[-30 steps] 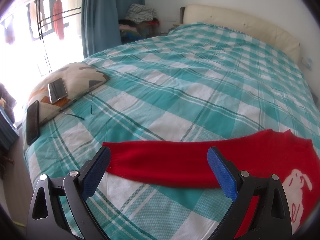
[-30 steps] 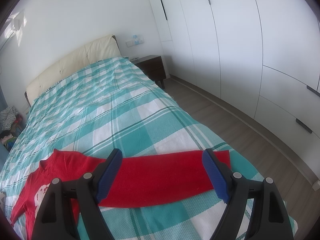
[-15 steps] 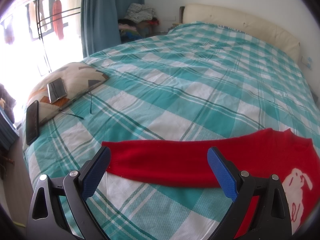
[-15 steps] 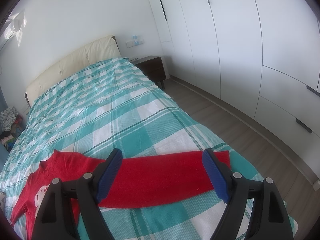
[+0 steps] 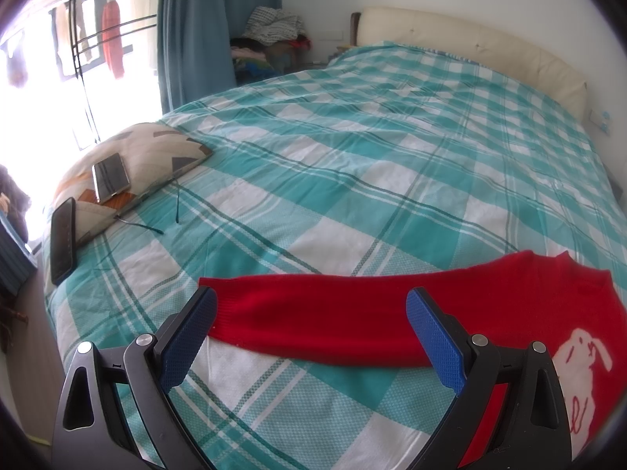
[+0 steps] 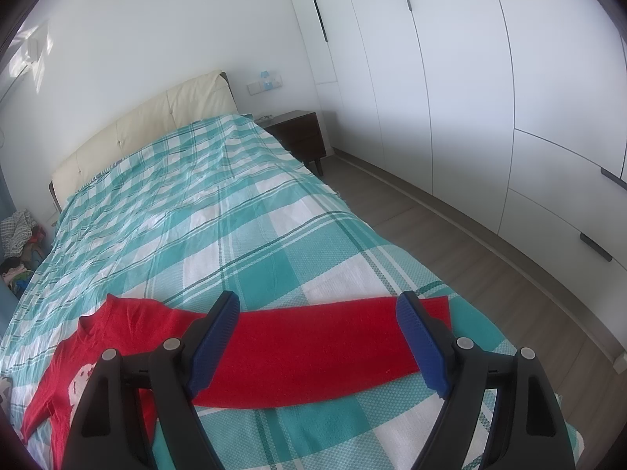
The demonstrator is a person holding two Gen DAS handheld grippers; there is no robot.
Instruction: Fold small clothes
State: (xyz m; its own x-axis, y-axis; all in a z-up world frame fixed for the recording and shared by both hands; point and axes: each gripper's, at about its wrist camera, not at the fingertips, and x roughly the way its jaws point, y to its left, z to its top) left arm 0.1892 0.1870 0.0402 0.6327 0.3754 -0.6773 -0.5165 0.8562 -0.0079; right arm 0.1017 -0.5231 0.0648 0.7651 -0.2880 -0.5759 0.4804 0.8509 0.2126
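A small red sweater (image 5: 509, 305) with a white rabbit print lies flat on the teal checked bedspread (image 5: 372, 164), both sleeves stretched out sideways. My left gripper (image 5: 311, 315) hovers open above the sweater's left sleeve (image 5: 313, 317), its blue pads wide apart with nothing between them. In the right wrist view the sweater (image 6: 117, 337) lies at lower left and its right sleeve (image 6: 313, 348) runs toward the bed's edge. My right gripper (image 6: 317, 321) stands open over that sleeve, holding nothing.
A patterned pillow (image 5: 156, 152) at the bed's left side carries a phone (image 5: 110, 176); a dark phone (image 5: 62, 239) lies beside it. Piled clothes (image 5: 274, 35) sit by the blue curtain. A dark nightstand (image 6: 301, 137), white wardrobe doors (image 6: 470, 98) and wood floor flank the right side.
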